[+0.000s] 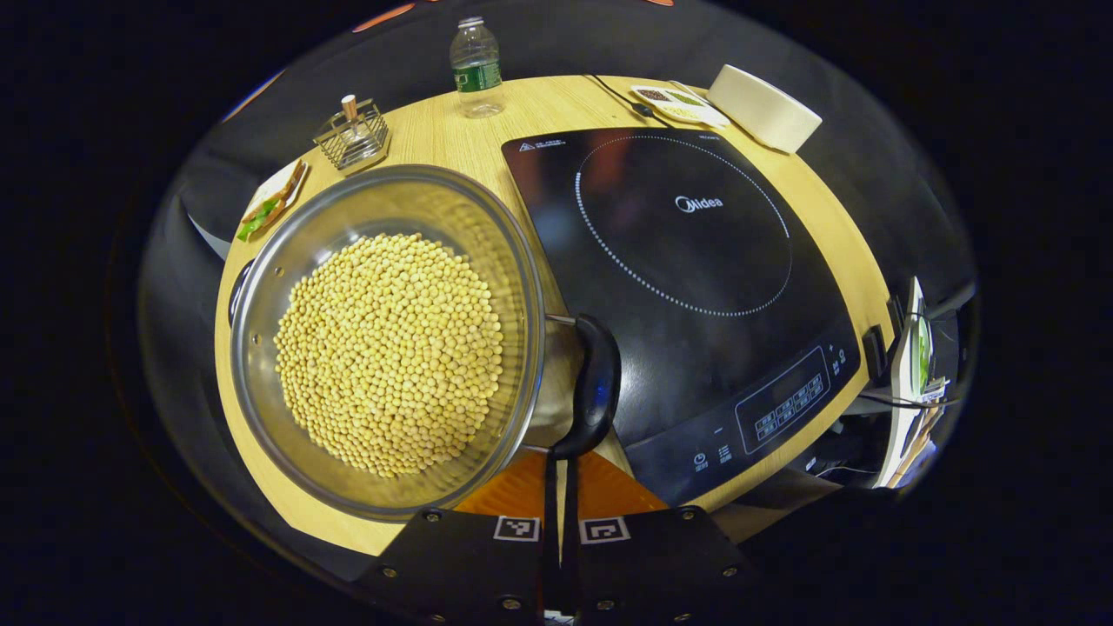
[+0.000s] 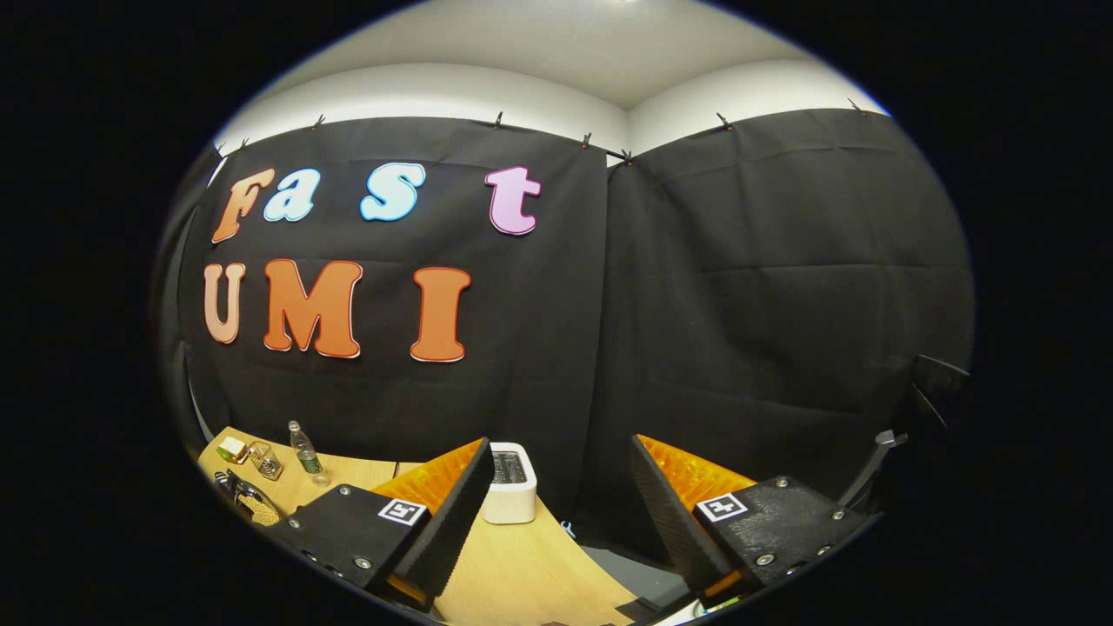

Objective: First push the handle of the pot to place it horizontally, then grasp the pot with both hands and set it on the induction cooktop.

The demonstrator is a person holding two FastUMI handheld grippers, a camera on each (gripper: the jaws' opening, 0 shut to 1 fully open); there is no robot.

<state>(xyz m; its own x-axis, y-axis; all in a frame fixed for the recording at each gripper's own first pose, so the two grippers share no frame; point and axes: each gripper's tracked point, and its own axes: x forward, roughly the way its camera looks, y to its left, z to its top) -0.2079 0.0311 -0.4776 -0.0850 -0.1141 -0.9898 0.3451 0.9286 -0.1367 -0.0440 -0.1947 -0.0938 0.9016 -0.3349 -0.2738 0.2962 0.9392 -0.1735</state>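
The pot (image 1: pixel 383 339), a steel one heaped with yellow beans (image 1: pixel 389 352), sits on the wooden bench (image 1: pixel 452 139) at about nine o'clock from the induction cooktop (image 1: pixel 687 287), its rim just beside the cooktop's left edge. Its black handle (image 1: pixel 596 382) stands on the side facing the cooktop, at about three o'clock on the pot. In the left gripper view, the left gripper (image 1: pixel 561 487) has its fingers drawn narrow, nearly together, with the tips at the handle's lower end; whether they press it or only touch it I cannot tell. The right gripper (image 2: pixel 556 513) has its fingers spread wide around nothing, aimed at the booth wall above the bench's far side, where a white toaster (image 2: pixel 510 482) stands.

Judged from here, the main risk is a skidding push: a thin tip could slip off the rounded handle, or jolt the pot and spill beans. The pot's near rim lies close to the bench's six o'clock edge, so a pull that way is unsafe.

Open room is the cooktop's bare glass. A wire basket (image 1: pixel 352 135) and bottle (image 1: pixel 476 69) crowd twelve o'clock.
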